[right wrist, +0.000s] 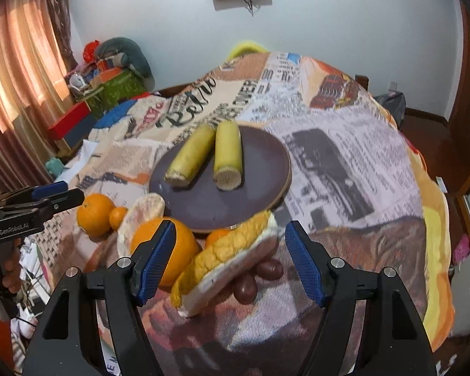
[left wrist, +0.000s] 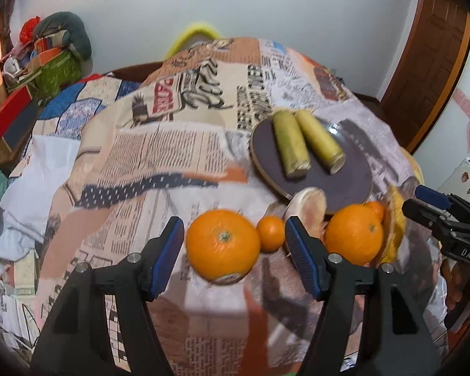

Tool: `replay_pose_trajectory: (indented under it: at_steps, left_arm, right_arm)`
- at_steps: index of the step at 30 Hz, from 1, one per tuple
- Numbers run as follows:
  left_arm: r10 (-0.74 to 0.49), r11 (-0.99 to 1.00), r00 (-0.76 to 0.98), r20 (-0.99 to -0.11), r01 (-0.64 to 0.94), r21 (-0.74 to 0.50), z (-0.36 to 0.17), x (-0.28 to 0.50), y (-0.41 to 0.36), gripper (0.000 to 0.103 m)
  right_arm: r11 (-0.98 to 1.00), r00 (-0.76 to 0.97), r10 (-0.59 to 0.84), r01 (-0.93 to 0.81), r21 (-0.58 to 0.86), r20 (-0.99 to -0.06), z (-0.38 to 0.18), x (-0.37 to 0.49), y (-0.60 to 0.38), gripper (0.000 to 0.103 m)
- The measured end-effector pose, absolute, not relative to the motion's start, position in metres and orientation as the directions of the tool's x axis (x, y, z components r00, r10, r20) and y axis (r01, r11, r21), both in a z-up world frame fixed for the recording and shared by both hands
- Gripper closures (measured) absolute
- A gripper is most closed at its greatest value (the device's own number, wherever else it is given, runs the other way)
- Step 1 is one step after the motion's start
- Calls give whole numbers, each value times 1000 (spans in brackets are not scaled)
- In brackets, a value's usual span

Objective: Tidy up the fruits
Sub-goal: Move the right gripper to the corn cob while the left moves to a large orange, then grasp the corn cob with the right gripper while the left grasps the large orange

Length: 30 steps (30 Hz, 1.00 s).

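Note:
A large orange (left wrist: 222,244) lies on the cloth between the fingers of my left gripper (left wrist: 234,224), which is open with its pads off the fruit. A small orange (left wrist: 270,233) and a pale pomelo peel (left wrist: 310,210) sit just right of it. My right gripper (right wrist: 230,227) is open too; a yellow-rinded pomelo peel (right wrist: 228,260) lies between its fingers untouched, with another orange (right wrist: 169,250) partly behind its left finger. Past the fruit, a dark purple plate (right wrist: 253,163) carries two yellow-green stalks (right wrist: 228,156). Each gripper shows at the edge of the other's view.
Two dark red fruits (right wrist: 257,277) lie beside the yellow peel. The round table wears a newspaper-print cloth (left wrist: 159,156) that drops off at its edges. Boxes and bags (left wrist: 47,59) are piled at the back left by a curtain (right wrist: 18,62). A person's hand (right wrist: 11,269) grips the left tool.

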<state>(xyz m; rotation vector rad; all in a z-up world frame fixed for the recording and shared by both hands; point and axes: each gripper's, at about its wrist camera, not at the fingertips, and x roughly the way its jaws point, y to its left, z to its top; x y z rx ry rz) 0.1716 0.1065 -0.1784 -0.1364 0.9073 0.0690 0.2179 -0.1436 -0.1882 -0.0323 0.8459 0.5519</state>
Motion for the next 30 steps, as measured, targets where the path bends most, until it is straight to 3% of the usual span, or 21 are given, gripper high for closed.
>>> replay_pose_trajectory:
  at_steps: [7, 10, 14, 25, 27, 30]
  left_arm:
    - [-11, 984, 573, -819, -142, -112, -200, 172, 117, 33]
    - [-10, 984, 565, -825, -141, -109, -207, 173, 117, 33]
    - [-9, 983, 558, -830, -146, -108, -213, 176, 117, 33]
    - [-4, 984, 576, -818, -144, -106, -217, 177, 115, 33]
    - [-13, 984, 582, -813, -139, -115, -216, 176, 115, 39]
    - [-8, 985, 586, -810, -136, -108, -215, 175, 113, 40]
  right_arm:
    - [870, 515, 433, -455, 193, -740, -202, 222, -140, 35]
    - [869, 497, 437, -450, 208, -750, -206, 224, -139, 48]
    - [857, 482, 470, -448, 254, -739, -208, 222, -141, 55]
    - [856, 470, 489, -421, 301, -734, -207, 212, -162, 64]
    - [858, 465, 489, -409, 311, -738, -208, 212, -167, 64]
    - [854, 450, 501, -397, 337, -739, -213, 214, -171, 64]
